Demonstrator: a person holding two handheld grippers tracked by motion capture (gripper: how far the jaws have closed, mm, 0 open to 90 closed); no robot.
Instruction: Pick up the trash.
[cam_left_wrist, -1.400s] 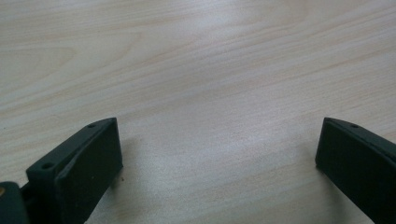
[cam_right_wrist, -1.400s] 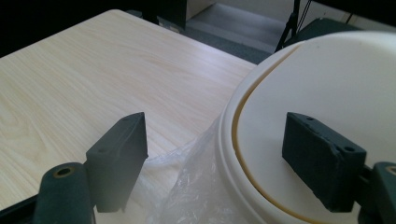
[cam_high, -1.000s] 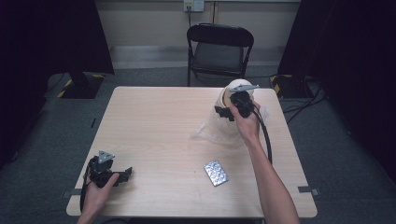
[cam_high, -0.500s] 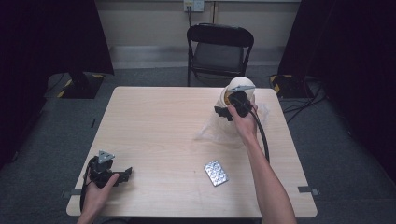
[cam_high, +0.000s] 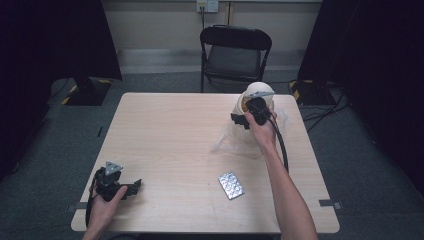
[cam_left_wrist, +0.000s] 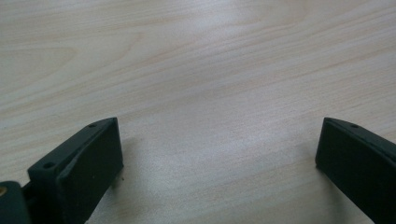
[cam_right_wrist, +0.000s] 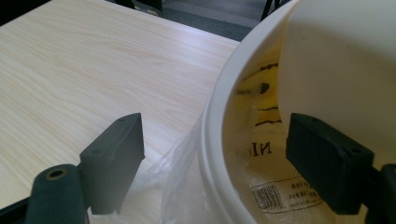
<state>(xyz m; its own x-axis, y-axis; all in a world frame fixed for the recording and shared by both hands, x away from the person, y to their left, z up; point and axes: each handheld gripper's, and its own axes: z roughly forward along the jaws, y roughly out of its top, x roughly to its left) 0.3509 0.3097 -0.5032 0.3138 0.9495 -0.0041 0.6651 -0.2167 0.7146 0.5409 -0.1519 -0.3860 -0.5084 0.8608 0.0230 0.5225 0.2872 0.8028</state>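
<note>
My right hand-held gripper (cam_right_wrist: 212, 163) just opened wider astride the white bowl's rim (cam_right_wrist: 210, 140), so it's released; left hand-held gripper (cam_left_wrist: 217, 163) idles open on the desk (cam_high: 165, 130).

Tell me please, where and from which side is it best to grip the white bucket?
Probably grip the bucket by its thin rim, coming from above: the right gripper already straddles that rim, one jaw outside and one inside.

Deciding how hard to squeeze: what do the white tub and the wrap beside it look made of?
White tub: seemingly smooth matte plastic, with a thick moulded rim; could be coated paperboard. Wrap: thin clear plastic film, see-through, crinkled and glinting, so probably flimsy.
</note>
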